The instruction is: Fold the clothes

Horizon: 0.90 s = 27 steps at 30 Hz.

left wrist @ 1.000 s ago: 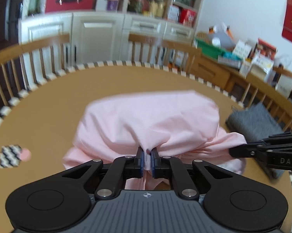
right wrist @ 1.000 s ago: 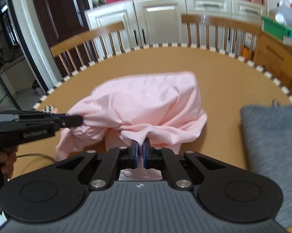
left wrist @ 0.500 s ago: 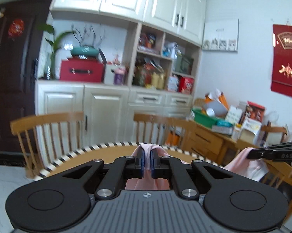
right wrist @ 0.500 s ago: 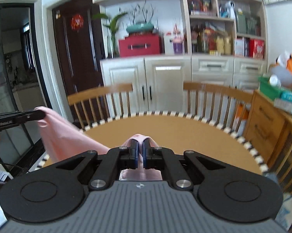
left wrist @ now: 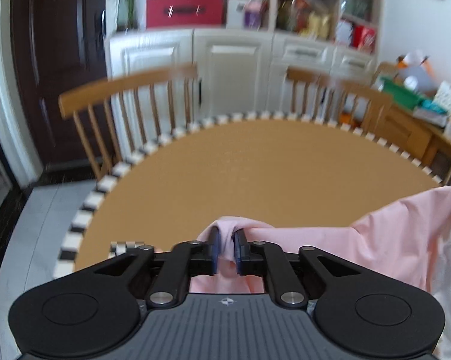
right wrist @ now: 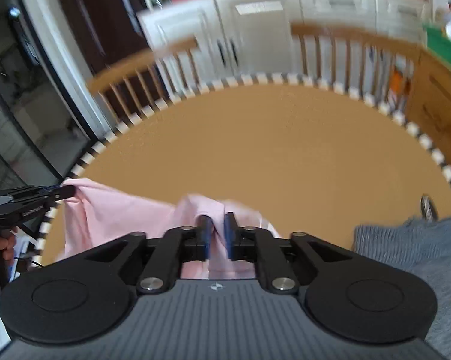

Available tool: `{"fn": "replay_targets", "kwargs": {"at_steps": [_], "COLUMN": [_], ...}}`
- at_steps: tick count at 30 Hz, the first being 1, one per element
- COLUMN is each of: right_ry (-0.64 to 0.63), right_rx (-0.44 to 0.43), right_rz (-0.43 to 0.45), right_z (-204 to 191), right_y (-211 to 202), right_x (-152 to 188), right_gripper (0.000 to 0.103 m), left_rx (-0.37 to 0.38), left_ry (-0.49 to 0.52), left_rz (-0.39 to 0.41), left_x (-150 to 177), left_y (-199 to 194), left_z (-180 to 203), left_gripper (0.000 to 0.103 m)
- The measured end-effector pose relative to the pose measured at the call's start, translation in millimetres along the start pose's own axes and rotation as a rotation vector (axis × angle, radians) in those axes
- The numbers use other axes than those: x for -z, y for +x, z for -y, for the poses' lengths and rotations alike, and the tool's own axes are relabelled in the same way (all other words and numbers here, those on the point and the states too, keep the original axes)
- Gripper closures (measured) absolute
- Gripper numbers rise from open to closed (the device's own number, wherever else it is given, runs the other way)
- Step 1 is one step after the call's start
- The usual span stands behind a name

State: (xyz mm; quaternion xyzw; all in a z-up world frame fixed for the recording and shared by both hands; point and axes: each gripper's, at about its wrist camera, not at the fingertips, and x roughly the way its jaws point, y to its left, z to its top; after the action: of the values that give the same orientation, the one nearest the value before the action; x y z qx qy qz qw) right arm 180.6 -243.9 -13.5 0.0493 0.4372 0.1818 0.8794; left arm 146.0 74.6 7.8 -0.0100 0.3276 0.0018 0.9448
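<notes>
A pink garment (left wrist: 375, 249) hangs stretched between my two grippers over the near edge of the round brown table (left wrist: 255, 162). My left gripper (left wrist: 225, 240) is shut on one bunched corner of it. My right gripper (right wrist: 216, 225) is shut on the other corner (right wrist: 207, 207). In the right wrist view the left gripper (right wrist: 64, 192) shows at the far left with the pink cloth (right wrist: 111, 210) spanning from it. The lower part of the garment is hidden below the gripper bodies.
A folded grey knit (right wrist: 414, 252) lies on the table at the right. Wooden chairs (left wrist: 129, 102) stand around the far rim. White cabinets (left wrist: 231, 60) and shelves are behind. A cluttered side table (left wrist: 417, 105) is at the right.
Both grippers lifted the pink garment off the table, raised it high, then came back down toward the near edge with it spread between them. The views now tilt down onto the table.
</notes>
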Motion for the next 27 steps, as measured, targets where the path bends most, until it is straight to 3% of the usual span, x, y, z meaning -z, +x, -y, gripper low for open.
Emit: {"fn": "replay_targets", "kwargs": {"at_steps": [2, 4, 7, 10, 12, 15, 18, 19, 20, 25, 27], "right_ry": [0.009, 0.013, 0.029, 0.059, 0.085, 0.115, 0.146, 0.164, 0.172, 0.053, 0.028], "right_rx": [0.033, 0.061, 0.106, 0.122, 0.12, 0.097, 0.074, 0.058, 0.018, -0.232, -0.323], "right_rz": [-0.005, 0.024, 0.075, 0.054, 0.004, -0.078, -0.128, -0.148, -0.15, -0.03, -0.028], "right_z": [6.3, 13.1, 30.0, 46.0, 51.8, 46.3, 37.7, 32.2, 25.5, -41.6, -62.1], "right_y": [3.0, -4.9, -29.4, -36.1, -29.0, -9.0, 11.4, 16.3, 17.5, -8.8, -12.2], "right_x": [3.3, 10.6, 27.1, 53.2, 74.0, 106.6, 130.3, 135.7, 140.0, 140.7, 139.6], "right_gripper": [0.056, 0.055, 0.053, 0.053, 0.058, 0.06, 0.063, 0.087, 0.099, 0.099, 0.099], "left_rx": [-0.018, -0.016, -0.029, 0.035, 0.149, 0.302, 0.376, 0.39, 0.397, 0.367, 0.35], "left_ry": [0.004, 0.035, 0.065, -0.005, -0.042, -0.004, 0.081, 0.097, 0.104, 0.075, 0.052], "left_rz": [-0.038, -0.013, -0.009, -0.026, -0.058, -0.098, -0.139, -0.146, -0.152, -0.141, -0.15], "left_x": [6.5, 7.6, 8.2, 17.5, 21.0, 30.1, 41.1, 43.6, 44.6, 36.2, 29.4], "left_y": [16.4, 7.5, -8.8, -21.2, -26.8, -25.9, -18.8, -17.1, -16.1, -16.1, -7.6], "left_z": [-1.0, -0.5, 1.6, 13.5, 32.6, 73.7, 111.0, 118.5, 122.9, 115.7, 104.8], "left_gripper": [0.062, 0.046, 0.039, 0.034, 0.034, 0.032, 0.032, 0.032, 0.032, 0.027, 0.027]}}
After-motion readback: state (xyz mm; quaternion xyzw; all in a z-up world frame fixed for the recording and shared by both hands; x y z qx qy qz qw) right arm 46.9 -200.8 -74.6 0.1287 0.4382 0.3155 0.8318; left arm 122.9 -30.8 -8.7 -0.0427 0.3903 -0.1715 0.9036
